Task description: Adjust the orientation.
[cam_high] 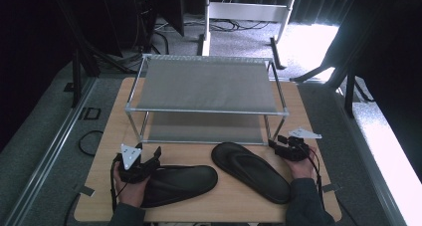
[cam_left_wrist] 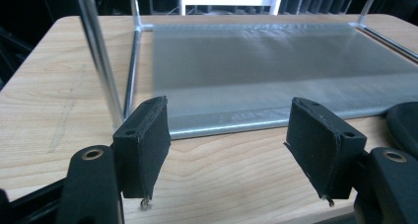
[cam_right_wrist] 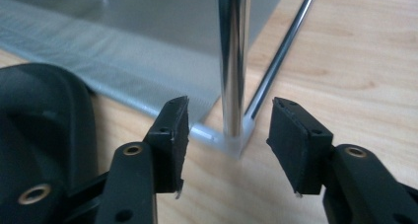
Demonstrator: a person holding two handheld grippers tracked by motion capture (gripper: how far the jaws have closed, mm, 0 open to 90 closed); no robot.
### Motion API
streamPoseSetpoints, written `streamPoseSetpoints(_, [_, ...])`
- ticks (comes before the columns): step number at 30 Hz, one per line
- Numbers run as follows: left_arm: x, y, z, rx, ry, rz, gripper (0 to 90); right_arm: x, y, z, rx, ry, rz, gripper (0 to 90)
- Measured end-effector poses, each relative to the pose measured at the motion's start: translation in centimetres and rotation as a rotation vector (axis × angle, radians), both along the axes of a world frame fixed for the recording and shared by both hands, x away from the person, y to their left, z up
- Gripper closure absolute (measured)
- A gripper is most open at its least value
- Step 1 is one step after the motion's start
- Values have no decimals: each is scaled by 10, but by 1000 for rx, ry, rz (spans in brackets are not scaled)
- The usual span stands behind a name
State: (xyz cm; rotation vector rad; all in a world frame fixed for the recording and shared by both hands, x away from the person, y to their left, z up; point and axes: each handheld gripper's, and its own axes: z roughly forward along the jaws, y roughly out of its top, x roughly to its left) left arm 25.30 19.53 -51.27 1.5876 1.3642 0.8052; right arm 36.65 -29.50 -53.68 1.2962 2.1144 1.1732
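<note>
Standing at the back middle of the wooden table [cam_high: 234, 198], a two-shelf metal rack [cam_high: 206, 84] with grey fabric shelves is the landmark here. Two black flip-flops lie in front of the rack. The left flip-flop [cam_high: 179, 184] sits in front of the rack's left half, lying roughly sideways. The right flip-flop [cam_high: 251, 171] sits in front of the rack's right half, angled, its near end pointing away from the rack toward the right.

Left gripper [cam_high: 157, 155] is just in front of the rack's front left leg, held in the left hand [cam_high: 130, 186] and sitting over the heel end of the left flip-flop. Its jaws are spread wide with nothing between them, facing the rack's lower shelf [cam_left_wrist: 276, 71] in the left gripper view.

Right gripper [cam_high: 276, 142] is right at the rack's front right leg [cam_right_wrist: 232, 61], held in the right hand [cam_high: 301, 166]. Jaws parted, one on either side of that leg, not touching it. The right flip-flop shows at the left edge of the right gripper view.
</note>
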Motion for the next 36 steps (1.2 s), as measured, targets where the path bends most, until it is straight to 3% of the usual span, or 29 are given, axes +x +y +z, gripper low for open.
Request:
streamPoseSetpoints(4, [1,-4,-1,7,20,-32,323,6,3,-2,-15,-5,-5,503])
streamPoseSetpoints(8, [0,-9,-1,23,46,-65,325,8,5,-4,-34,-10,1,583])
streamPoseSetpoints(12, [0,-11,-1,32,76,-61,350,11,7,-5,-43,-19,-1,600])
streamPoseSetpoints(16, [-3,-8,1,11,91,-53,363,13,8,-6,-56,-24,3,604])
streamPoseSetpoints(23, [-22,3,4,-15,105,-54,358,13,7,-6,-31,-32,4,629])
streamPoseSetpoints(28, [-27,3,3,-11,133,-61,353,14,8,-8,-21,-29,16,626])
streamPoseSetpoints(36, [-26,6,-7,-27,252,-64,356,14,10,-9,-21,-26,25,610])
